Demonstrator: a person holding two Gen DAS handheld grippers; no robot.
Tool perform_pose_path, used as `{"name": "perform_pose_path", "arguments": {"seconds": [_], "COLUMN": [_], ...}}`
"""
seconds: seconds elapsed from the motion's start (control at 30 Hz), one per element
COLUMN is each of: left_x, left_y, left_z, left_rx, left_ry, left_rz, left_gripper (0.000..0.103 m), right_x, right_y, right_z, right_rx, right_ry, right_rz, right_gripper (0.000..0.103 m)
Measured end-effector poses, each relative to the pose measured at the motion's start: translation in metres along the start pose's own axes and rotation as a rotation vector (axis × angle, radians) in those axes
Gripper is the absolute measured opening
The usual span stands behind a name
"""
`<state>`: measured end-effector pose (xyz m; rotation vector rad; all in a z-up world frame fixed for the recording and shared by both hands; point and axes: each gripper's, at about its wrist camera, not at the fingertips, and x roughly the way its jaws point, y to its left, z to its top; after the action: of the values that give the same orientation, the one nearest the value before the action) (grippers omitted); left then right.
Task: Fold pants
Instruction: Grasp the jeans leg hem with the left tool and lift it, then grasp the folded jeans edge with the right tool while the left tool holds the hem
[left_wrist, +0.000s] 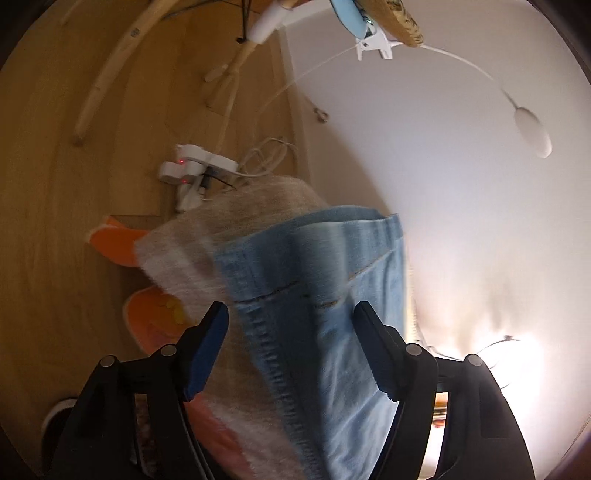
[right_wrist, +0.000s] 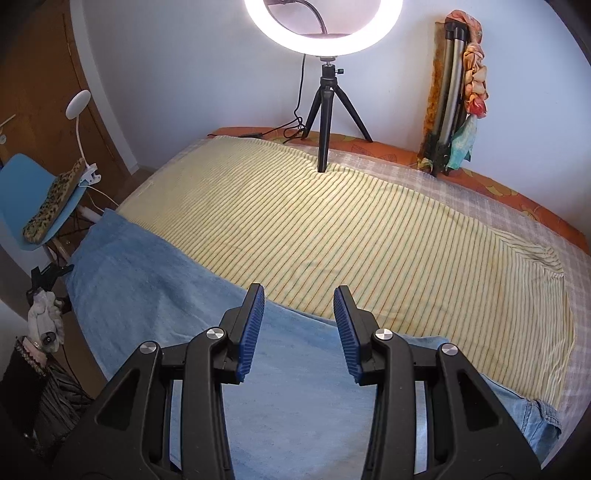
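Light blue denim pants (right_wrist: 166, 288) lie stretched along the near edge of the bed, over a yellow striped sheet (right_wrist: 351, 236). My right gripper (right_wrist: 299, 325) is open and empty, hovering just above the middle of the pants. In the left wrist view, the hem end of the pants (left_wrist: 325, 295) lies at the bed's end over a beige towel (left_wrist: 229, 229). My left gripper (left_wrist: 290, 332) is open, its fingers (left_wrist: 210, 350) on either side of the hem end, not closed on it.
A ring light on a black tripod (right_wrist: 325, 110) stands on the far side of the bed. A folded tripod with scarves (right_wrist: 454, 103) leans on the wall. A blue chair (right_wrist: 33, 199) with a clip lamp stands left. Power strips (left_wrist: 192, 170) lie on the wooden floor.
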<state>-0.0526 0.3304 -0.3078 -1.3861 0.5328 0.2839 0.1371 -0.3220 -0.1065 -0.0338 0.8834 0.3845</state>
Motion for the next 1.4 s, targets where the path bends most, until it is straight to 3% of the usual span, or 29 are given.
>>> {"name": "perform_pose_path", "arguments": {"seconds": [0.17,0.33,0.37,0.5,0.7,0.77,1.0,1.07,1.2,1.4], "left_x": [0.007,-0.013,-0.016,-0.023,-0.029,-0.026,-0.012,-0.006,0.008,0.012], "left_y": [-0.008,-0.010,-0.014,-0.035,-0.074,-0.084,-0.124,-0.132,-0.139,-0.139], "left_z": [-0.003,-0.007,-0.007,-0.012,-0.027,-0.031,-0.065,-0.075,-0.099,-0.106], "left_rx": [0.016,0.015,0.044,0.171,0.396,0.461,0.714,0.783,0.923,0.963], "left_ry": [-0.015,-0.058,-0.062,-0.100,-0.151,-0.143,-0.044,-0.012,0.061,0.091], "left_rz": [-0.027,-0.037,-0.014,0.061,0.108,0.090,0.085,0.093,0.110,0.102], "left_gripper": [0.064,0.034,0.023,0.011,0.006,0.006,0.006,0.006,0.006,0.006], "right_x": [-0.006,-0.007,-0.006,-0.001,0.007,0.011,0.040,0.055,0.089,0.154], "right_y": [-0.001,-0.001,0.000,0.008,0.042,0.056,0.115,0.135,0.172,0.235], "right_z": [0.001,0.004,0.005,0.010,0.011,0.012,0.020,0.024,0.031,0.043], "right_rx": [0.035,0.026,0.032,0.025,-0.042,-0.061,-0.115,-0.110,-0.091,-0.008], "right_ry": [-0.012,-0.016,-0.018,-0.018,-0.002,0.005,0.061,0.082,0.136,0.254], "right_rz": [0.018,0.009,0.014,0.028,0.066,0.087,0.225,0.273,0.376,0.547], "right_gripper": [0.041,0.041,0.041,0.041,0.041,0.041,0.041,0.054,0.057,0.057]}}
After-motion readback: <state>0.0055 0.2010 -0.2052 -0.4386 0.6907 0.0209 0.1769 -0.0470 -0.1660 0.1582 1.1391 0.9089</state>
